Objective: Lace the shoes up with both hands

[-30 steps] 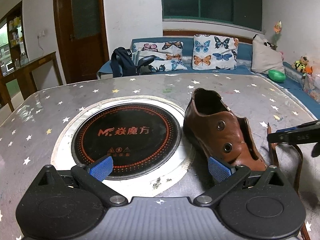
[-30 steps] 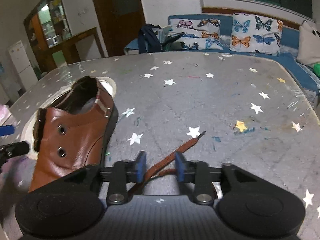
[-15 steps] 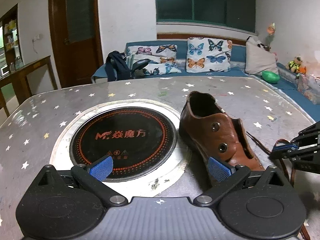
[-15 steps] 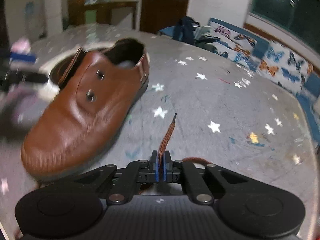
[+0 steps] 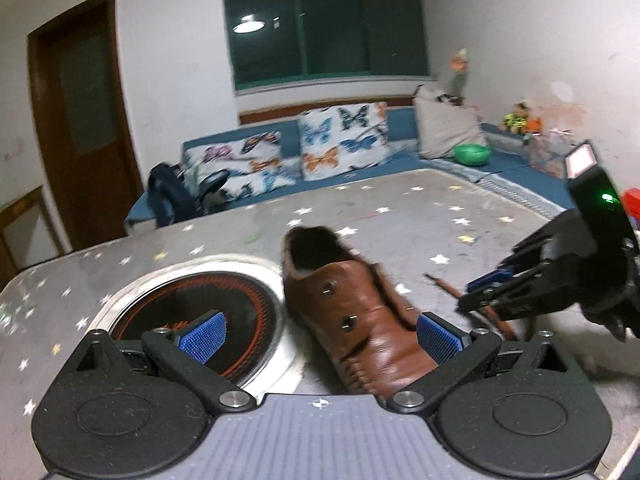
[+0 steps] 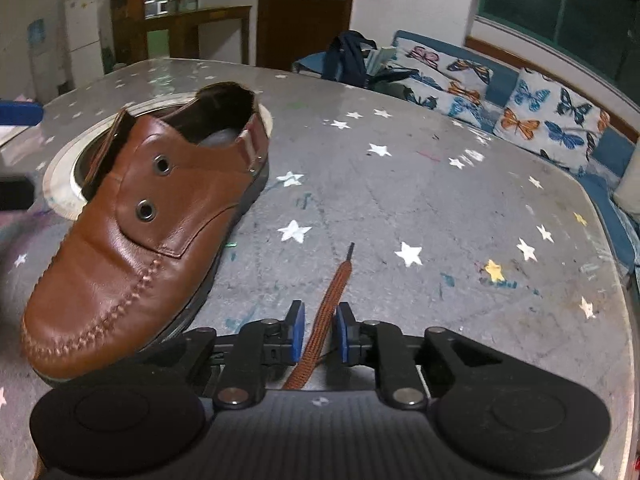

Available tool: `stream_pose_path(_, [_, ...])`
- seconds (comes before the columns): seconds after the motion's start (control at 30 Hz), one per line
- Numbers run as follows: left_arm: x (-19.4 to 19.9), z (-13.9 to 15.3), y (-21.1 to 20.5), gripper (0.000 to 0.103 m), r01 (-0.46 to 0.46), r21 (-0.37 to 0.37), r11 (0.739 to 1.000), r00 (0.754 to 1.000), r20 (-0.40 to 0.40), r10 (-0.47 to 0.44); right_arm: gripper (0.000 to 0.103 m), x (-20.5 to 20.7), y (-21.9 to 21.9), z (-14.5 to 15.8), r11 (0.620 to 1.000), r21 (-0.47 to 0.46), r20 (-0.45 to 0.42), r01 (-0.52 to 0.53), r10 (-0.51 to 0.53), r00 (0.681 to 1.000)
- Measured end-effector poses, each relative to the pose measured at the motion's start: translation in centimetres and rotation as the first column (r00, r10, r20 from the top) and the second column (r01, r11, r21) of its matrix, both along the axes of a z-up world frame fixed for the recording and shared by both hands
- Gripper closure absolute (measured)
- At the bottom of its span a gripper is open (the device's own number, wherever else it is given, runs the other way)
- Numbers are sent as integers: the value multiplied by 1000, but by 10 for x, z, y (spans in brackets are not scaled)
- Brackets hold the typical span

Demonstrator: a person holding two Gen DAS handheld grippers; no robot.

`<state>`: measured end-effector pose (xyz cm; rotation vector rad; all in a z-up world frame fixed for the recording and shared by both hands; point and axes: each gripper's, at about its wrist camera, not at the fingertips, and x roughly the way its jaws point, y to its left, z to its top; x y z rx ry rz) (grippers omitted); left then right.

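A brown leather shoe (image 5: 360, 320) with empty metal eyelets lies on the star-patterned table, toe toward me; it also shows in the right wrist view (image 6: 152, 224). My left gripper (image 5: 320, 336) is open wide, its blue pads either side of the shoe's front part, just above it. A brown shoelace (image 6: 324, 316) lies between the blue pads of my right gripper (image 6: 319, 332), with a gap on each side; its dark tip points away over the table. From the left wrist view the right gripper (image 5: 480, 292) is to the right of the shoe, over the lace (image 5: 452, 292).
A round black induction cooker (image 5: 192, 312) is set into the table left of the shoe. A blue sofa with butterfly cushions (image 5: 344, 140) stands behind the table. A dark bag (image 6: 348, 56) sits on the sofa's end.
My right gripper was shut on the lace half a second ago; its pads have now parted. The left gripper has tilted up and moved closer over the shoe.
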<state>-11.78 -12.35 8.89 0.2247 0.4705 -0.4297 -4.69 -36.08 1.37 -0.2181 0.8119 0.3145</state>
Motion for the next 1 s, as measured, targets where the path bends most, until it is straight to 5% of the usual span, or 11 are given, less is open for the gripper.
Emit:
stream_pose_path(0.37, [-1, -5, -22, 1, 113, 28, 993, 994, 2, -113, 99, -14, -3, 2, 998, -11, 16, -55, 55, 998])
stream_pose_path(0.57, [1, -6, -26, 22, 159, 70, 985, 987, 12, -160, 99, -33, -4, 15, 995, -57, 95, -82, 88, 992])
stream_pose_path(1.0, [20, -11, -22, 23, 98, 60, 993, 991, -97, -92, 99, -53, -3, 44, 992, -44, 181, -117, 123, 976])
